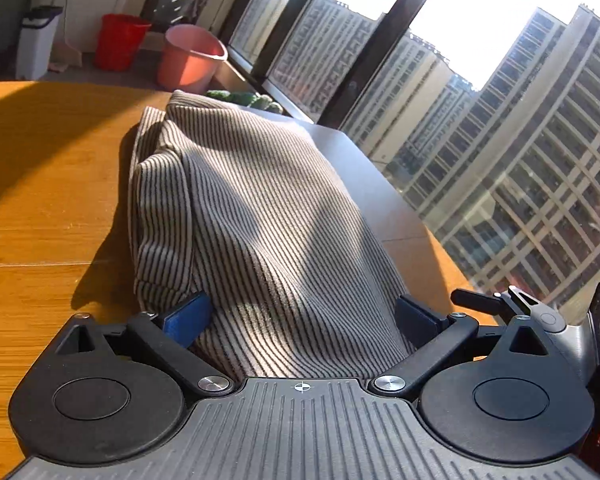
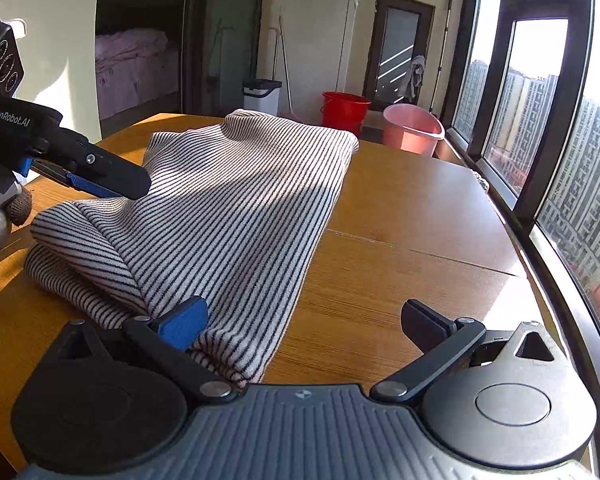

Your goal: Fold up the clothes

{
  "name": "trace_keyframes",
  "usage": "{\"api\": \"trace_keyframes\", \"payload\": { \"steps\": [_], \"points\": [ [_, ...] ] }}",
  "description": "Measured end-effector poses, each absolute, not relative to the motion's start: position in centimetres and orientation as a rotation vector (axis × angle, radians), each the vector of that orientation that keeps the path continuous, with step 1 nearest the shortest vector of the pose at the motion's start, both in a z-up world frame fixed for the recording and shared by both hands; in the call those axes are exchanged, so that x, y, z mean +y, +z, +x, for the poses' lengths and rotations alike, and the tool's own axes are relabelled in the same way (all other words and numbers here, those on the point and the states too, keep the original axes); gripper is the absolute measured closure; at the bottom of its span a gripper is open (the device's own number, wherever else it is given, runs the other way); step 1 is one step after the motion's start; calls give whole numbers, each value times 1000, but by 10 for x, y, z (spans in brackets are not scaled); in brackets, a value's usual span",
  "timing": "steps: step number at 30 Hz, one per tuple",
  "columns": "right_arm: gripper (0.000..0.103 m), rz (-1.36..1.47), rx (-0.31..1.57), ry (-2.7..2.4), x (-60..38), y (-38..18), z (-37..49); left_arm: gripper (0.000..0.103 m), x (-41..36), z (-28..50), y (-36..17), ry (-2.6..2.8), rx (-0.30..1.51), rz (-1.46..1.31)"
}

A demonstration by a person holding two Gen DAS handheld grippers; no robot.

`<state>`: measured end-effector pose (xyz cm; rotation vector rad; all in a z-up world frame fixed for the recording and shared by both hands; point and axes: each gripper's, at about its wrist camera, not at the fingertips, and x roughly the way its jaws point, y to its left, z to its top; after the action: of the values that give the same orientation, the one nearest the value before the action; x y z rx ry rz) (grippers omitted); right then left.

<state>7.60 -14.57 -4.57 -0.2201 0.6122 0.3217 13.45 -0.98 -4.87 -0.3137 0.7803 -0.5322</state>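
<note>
While sun rakes the scene: striped cloth lies folded on a wooden table beside tall windows.
Cloth: garment, cream with thin dark stripes, centre-left of the right wrist frame; folded layers bulge at its left edge, far end near the table's back edge.
Table: table, bare wood right of the garment, a seam line crossing it.
Left gripper: left gripper, fingers spread wide, garment filling the gap between them at lower centre of the left wrist frame; blue pad touches the fabric. From the right wrist view it enters from the left edge, tip at the garment's left side.
Right gripper: right gripper, fingers spread; left pad sits against the garment's near corner, right finger over bare wood.
Background: red bucket and pink bucket on the floor beyond the table; white bin further left.
</note>
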Motion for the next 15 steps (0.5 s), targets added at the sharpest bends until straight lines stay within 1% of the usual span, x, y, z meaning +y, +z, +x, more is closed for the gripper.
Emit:
{"api": "trace_keyframes", "payload": {
  "steps": [3,6,10,12,15],
  "points": [
    [0,-160,636,332,-153,-43,82,2,-12,127,-44,-519,773,-259],
    [0,-86,621,330,-162,-35,82,2,-8,114,-38,-476,745,-225],
    [0,30,526,431,-163,-20,79,2,0,104,-38,-451,759,-244],
    [0,-9,525,413,-150,-23,86,2,-5,102,-44,-395,788,-186],
    [0,-146,617,361,-129,-41,101,1,-13,95,-49,-364,790,-121]
  ]
}}
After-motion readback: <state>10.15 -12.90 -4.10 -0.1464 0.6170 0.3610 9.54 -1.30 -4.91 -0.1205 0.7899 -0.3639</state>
